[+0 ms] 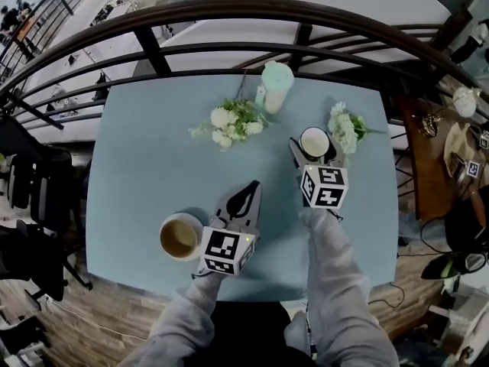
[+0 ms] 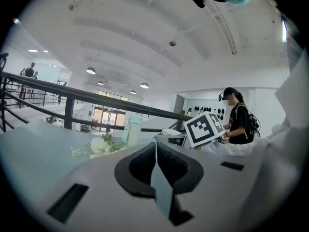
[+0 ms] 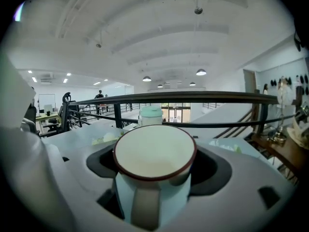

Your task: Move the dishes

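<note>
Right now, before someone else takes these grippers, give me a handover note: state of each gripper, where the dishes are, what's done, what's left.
Left gripper: jaws shut together, nothing between them, beside the tan-lined cup.
Right gripper: jaws closed on the white mug, which is upright with its handle towards the gripper.
Dishes: the mug is held near the far right of the blue table; the tan-lined cup sits at the near left edge.
Done: the mug is gripped. I cannot tell whether it is clear of the table.
Left: carry and set down the mug, then probably move the cup. No drop-off spot is evident.
</note>
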{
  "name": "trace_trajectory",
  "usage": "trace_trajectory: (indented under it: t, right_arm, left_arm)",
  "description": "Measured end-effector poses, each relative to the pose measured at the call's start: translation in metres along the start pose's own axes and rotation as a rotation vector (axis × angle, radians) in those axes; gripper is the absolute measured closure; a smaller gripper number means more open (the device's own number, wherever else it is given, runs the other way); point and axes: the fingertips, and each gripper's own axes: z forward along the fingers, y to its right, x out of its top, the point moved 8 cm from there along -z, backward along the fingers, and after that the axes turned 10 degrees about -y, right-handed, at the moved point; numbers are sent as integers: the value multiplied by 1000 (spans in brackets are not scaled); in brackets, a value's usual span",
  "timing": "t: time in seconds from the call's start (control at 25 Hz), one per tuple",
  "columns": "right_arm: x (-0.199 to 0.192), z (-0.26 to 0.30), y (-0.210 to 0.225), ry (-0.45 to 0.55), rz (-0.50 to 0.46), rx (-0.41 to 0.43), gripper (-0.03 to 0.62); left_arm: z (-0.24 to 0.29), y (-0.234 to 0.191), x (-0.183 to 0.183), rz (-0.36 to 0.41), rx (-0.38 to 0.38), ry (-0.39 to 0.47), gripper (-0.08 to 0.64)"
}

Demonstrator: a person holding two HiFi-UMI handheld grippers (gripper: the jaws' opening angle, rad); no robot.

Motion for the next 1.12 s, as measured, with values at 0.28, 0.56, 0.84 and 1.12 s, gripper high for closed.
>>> trace_trajectory:
  t: [0.28, 0.56, 0.84, 1.12]
  right_arm:
    - [-9, -62, -42, -32, -12, -8, 172]
    - [-29, -123, -89, -43, -34, -1, 172]
    - [-57, -181, -139, -55, -3, -3, 172]
    - [-92, -226, -188, -81, -6, -13, 172]
  left_arm:
    - [-57, 4, -6, -4, -29, -3, 538]
    - [-112, 7, -18, -5, -71, -10, 538]
    - [-172, 14, -35, 10, -151, -31, 538]
    - [-231, 1, -58, 12, -140, -46, 538]
